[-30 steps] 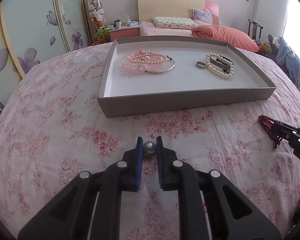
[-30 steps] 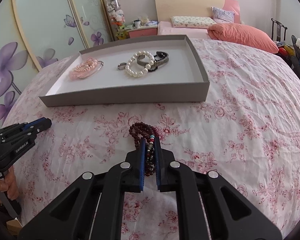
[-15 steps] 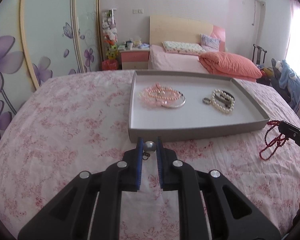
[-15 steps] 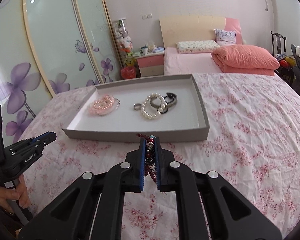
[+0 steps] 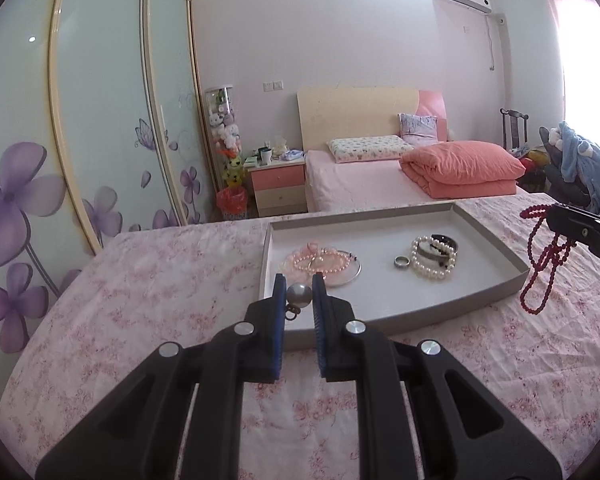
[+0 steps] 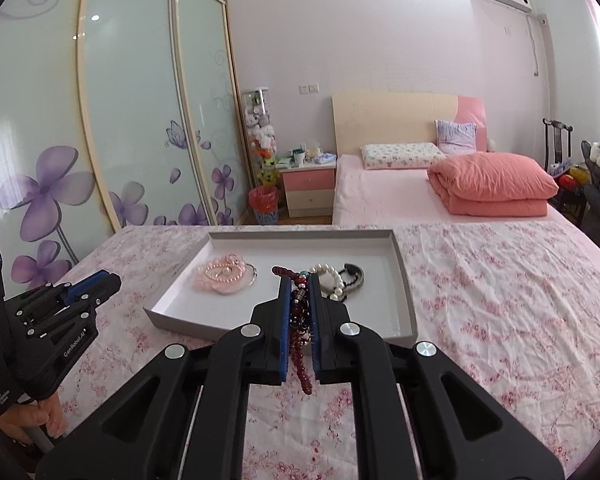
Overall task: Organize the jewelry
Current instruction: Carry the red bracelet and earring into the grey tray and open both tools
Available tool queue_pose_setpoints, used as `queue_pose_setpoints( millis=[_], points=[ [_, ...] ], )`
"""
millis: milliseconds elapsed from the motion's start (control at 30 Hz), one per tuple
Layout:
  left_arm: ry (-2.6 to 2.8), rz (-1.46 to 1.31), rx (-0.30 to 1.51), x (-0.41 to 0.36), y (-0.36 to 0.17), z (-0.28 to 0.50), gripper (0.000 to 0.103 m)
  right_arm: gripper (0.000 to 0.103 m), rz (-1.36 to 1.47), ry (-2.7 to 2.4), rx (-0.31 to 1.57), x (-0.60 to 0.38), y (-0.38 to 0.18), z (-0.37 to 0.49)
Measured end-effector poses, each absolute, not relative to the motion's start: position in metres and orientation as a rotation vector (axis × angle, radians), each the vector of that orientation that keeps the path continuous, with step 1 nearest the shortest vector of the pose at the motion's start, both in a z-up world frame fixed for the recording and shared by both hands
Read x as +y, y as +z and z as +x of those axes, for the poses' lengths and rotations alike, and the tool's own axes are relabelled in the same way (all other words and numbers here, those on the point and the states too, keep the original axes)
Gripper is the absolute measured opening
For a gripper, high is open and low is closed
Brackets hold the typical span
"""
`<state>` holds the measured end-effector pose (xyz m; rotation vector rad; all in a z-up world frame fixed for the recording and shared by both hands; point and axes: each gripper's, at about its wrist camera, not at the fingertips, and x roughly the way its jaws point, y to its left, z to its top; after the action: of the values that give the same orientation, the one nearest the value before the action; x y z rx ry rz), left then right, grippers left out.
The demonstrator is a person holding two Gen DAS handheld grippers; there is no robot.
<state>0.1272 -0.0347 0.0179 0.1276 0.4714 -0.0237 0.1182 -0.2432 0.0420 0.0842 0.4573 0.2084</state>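
Observation:
My left gripper (image 5: pixel 299 286) is shut on a grey pearl pendant (image 5: pixel 299 294), held in the air before the near left corner of the grey tray (image 5: pixel 420 314). My right gripper (image 6: pixel 300 285) is shut on a dark red bead necklace (image 6: pixel 300 344), which hangs down above the tray's near edge (image 6: pixel 188 322); the necklace also shows in the left wrist view (image 5: pixel 542 264). In the tray lie pink bead bracelets with a silver bangle (image 5: pixel 320 262), a silver ring (image 5: pixel 401 262) and a white pearl bracelet over a dark bangle (image 5: pixel 434 256).
The tray sits on a surface covered with a pink floral cloth (image 6: pixel 500 300). Beyond are a bed with an orange folded quilt (image 5: pixel 460 168), a pink nightstand (image 5: pixel 278 188), sliding wardrobe doors (image 5: pixel 100 140) at left, and a chair with clothes (image 5: pixel 580 168) at right.
Both grippers have risen well above the cloth with their jewelry; the red necklace left the cloth and now hangs free. The views tilted up toward the room.

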Motion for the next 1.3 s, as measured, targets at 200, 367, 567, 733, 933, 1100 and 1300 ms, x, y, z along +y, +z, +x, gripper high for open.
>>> queue_pose_setpoints(
  millis=[200,367,567,733,933,1100,1300],
  points=[
    [-0.027,0.139,0.438,-0.043,0.027,0.128,0.014,0.009,0.052,0.216,0.417,-0.237,0.051,0.122],
    [-0.032,0.141,0.426,-0.044,0.03,0.128,0.014,0.009,0.05,0.221,0.409,-0.235,0.054,0.125],
    [-0.045,0.132,0.429,-0.044,0.03,0.131,0.014,0.009,0.053,0.229,0.41,-0.232,0.055,0.127],
    [-0.084,0.114,0.408,-0.048,0.042,0.142,0.014,0.009,0.067,0.226,0.374,-0.233,0.066,0.138],
    [-0.124,0.067,0.404,-0.053,0.05,0.174,0.014,0.009,0.115,0.232,0.377,-0.239,0.069,0.172],
    [-0.14,0.044,0.46,-0.058,0.036,0.206,0.014,0.009,0.141,0.23,0.442,-0.243,0.051,0.208],
    [-0.151,0.047,0.516,-0.064,0.014,0.238,0.014,0.009,0.164,0.225,0.515,-0.244,0.03,0.241]
  ],
)
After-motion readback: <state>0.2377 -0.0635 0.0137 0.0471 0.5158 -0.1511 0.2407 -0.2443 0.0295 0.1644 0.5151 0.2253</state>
